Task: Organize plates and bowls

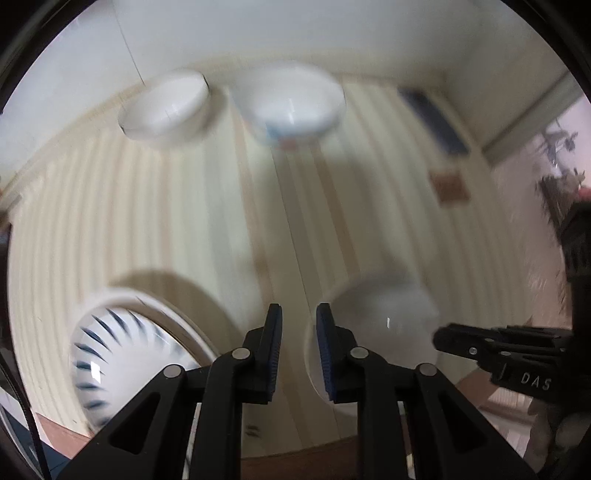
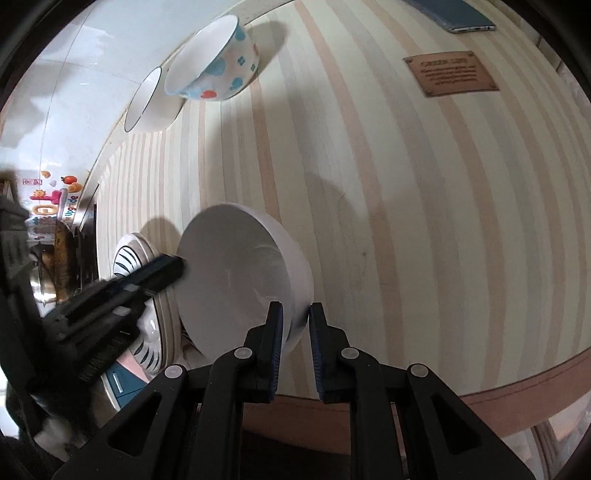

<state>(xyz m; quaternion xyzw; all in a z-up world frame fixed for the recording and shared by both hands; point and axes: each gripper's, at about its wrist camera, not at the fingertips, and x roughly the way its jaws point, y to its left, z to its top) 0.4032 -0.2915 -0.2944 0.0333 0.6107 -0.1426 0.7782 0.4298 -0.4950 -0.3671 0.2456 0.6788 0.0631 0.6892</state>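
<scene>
A plain white bowl [image 2: 236, 280] sits near the table's front edge; its rim lies between the pads of my right gripper [image 2: 296, 321], which is shut on it. The same bowl [image 1: 384, 332] shows blurred in the left wrist view, just right of my left gripper [image 1: 299, 325], whose jaws stand narrowly apart with nothing between them. A blue-striped plate [image 1: 110, 354] lies to the left; it also shows in the right wrist view [image 2: 127, 254]. A spotted bowl [image 2: 214, 62] and a blue-rimmed white bowl [image 2: 147, 103] stand at the far edge.
The striped table [image 2: 406, 221] carries a brown plaque [image 2: 450, 74] and a dark phone [image 2: 458, 14] at the far right. A white wall stands behind the far bowls. The table's brown front edge [image 2: 517, 398] runs close below my grippers.
</scene>
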